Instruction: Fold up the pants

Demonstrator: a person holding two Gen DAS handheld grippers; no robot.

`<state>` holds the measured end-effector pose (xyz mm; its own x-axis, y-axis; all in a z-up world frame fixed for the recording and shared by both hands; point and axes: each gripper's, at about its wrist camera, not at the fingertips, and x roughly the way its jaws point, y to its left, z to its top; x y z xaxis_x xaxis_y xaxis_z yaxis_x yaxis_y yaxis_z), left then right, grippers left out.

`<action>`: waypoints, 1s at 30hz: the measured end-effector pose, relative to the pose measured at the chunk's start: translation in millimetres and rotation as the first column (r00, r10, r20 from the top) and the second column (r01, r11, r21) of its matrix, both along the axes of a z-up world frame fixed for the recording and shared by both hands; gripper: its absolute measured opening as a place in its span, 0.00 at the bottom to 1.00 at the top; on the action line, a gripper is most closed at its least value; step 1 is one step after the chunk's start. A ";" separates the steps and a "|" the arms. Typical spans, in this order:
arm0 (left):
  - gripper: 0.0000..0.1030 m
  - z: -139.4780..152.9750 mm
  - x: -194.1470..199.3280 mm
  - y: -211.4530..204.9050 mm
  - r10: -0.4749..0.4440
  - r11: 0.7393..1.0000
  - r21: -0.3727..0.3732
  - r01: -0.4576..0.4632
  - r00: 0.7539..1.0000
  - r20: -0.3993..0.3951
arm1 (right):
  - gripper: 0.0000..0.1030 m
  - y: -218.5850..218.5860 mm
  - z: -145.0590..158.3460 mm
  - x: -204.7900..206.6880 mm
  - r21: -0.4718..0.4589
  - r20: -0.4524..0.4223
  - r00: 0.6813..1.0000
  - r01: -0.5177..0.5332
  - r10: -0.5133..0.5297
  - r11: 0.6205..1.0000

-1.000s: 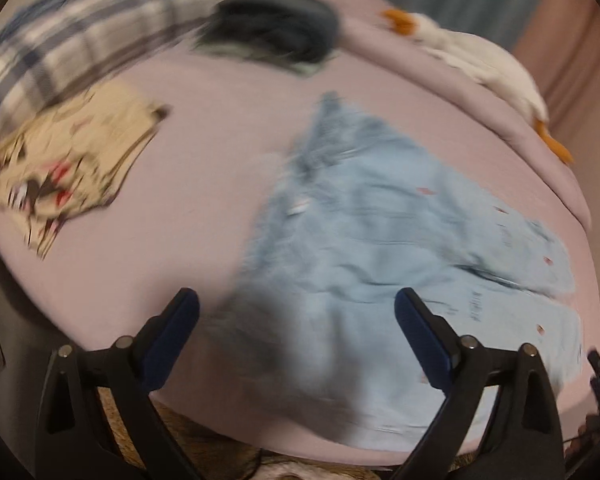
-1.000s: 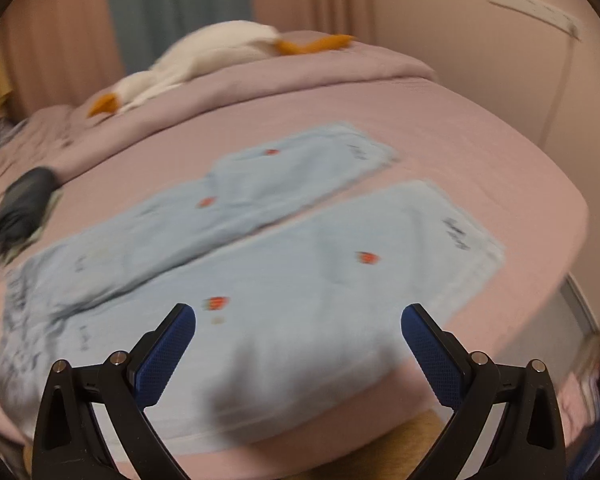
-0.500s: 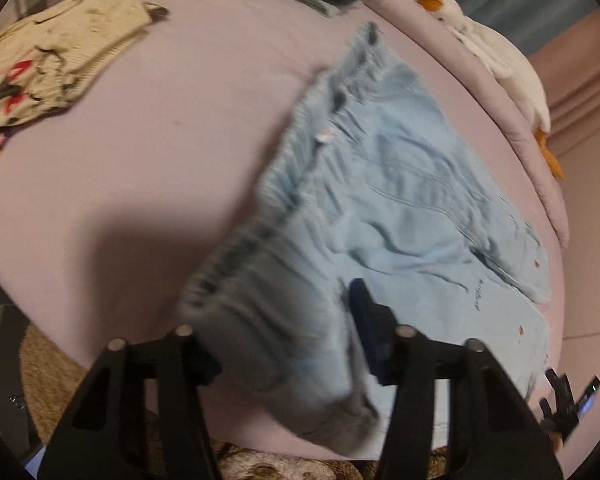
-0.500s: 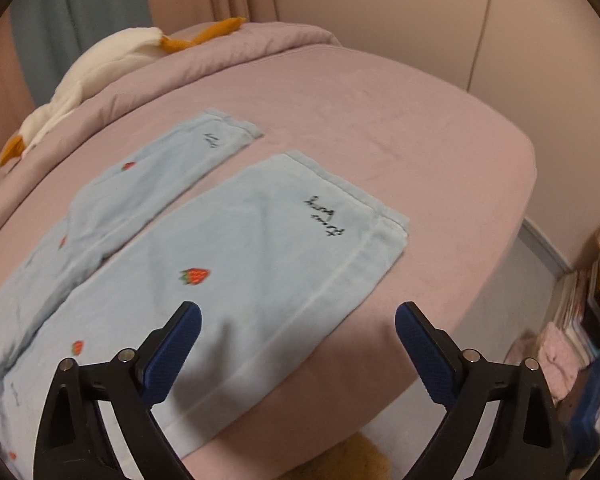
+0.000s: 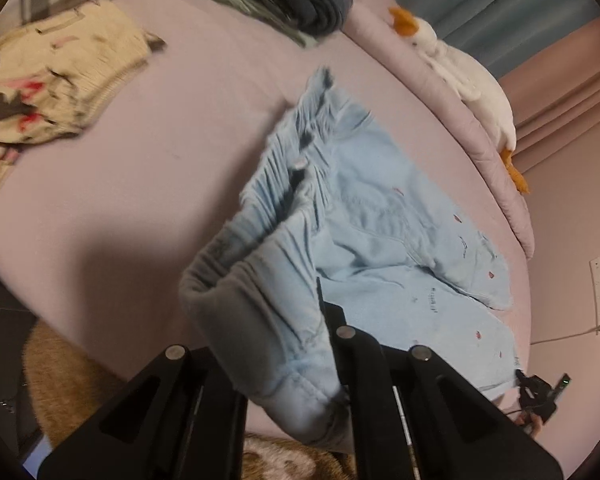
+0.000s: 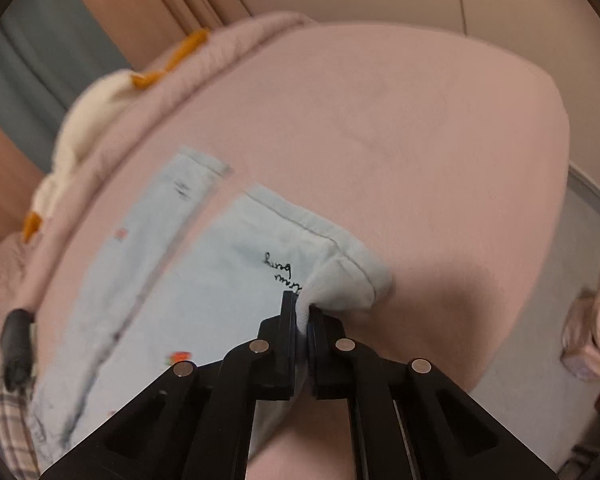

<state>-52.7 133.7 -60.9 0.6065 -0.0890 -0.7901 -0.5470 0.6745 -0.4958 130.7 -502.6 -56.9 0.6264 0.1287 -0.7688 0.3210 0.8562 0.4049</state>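
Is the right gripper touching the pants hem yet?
Touching. The right wrist view shows the right gripper shut, with the pants hem corner pinched between its fingers.

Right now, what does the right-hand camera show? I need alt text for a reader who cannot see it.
The black right gripper is shut on the hem corner of one leg of pale blue pants, lifting it slightly off a pink bed. The other leg lies flat beside it, and a white plush goose rests along the bed's far edge.

Left wrist view: close over the waistband end of the pants (image 5: 364, 216), looking down the bed (image 5: 148, 160) toward the curtains. Right wrist view: close at a leg hem, looking back up. Shared: pants (image 6: 188, 280), bed (image 6: 400, 152), goose plush (image 5: 468, 76) (image 6: 88, 120).
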 end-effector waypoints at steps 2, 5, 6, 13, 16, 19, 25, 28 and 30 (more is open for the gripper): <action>0.08 -6.1 -3.3 0.9 0.005 1.000 0.019 -0.004 1.000 -0.023 | 0.05 2.5 10.6 -11.9 -0.004 0.022 1.000 -0.011 0.011 1.000; 0.09 -40.2 -7.0 6.6 0.023 0.999 -0.045 -0.028 0.995 -0.099 | 0.05 6.9 7.4 -26.1 0.000 0.013 1.000 -0.026 0.026 1.000; 0.10 -49.9 -7.2 6.5 0.030 0.998 -0.060 -0.037 0.993 -0.115 | 0.05 7.7 -0.2 -27.5 -0.016 -0.009 1.000 -0.019 0.019 1.000; 0.59 -26.3 0.3 0.1 0.054 0.998 0.023 -0.051 0.982 -0.179 | 0.10 13.8 -20.4 -19.8 -0.118 -0.147 0.989 -0.004 -0.013 0.993; 0.87 2.3 -7.4 1.2 0.122 0.985 0.135 -0.103 0.983 -0.135 | 0.52 18.7 2.4 -19.0 -0.214 -0.156 0.986 0.014 -0.049 0.977; 0.90 28.9 -6.1 2.9 0.150 0.978 0.156 -0.138 0.986 -0.068 | 0.75 33.1 38.6 -25.4 -0.297 -0.073 0.996 0.033 -0.057 0.954; 0.93 47.1 23.3 -6.4 0.086 0.990 0.114 -0.088 0.996 0.024 | 0.76 85.2 104.2 4.2 -0.225 0.108 0.982 -0.130 0.158 0.966; 0.93 42.8 50.7 -16.0 0.029 0.993 0.116 -0.031 0.999 0.018 | 0.76 119.1 107.0 48.8 -0.103 0.107 0.956 -0.262 0.272 0.960; 0.92 35.6 64.5 -23.3 0.008 0.993 0.114 -0.007 1.000 -0.005 | 0.76 146.5 99.3 83.4 -0.041 0.071 0.946 -0.314 0.316 0.949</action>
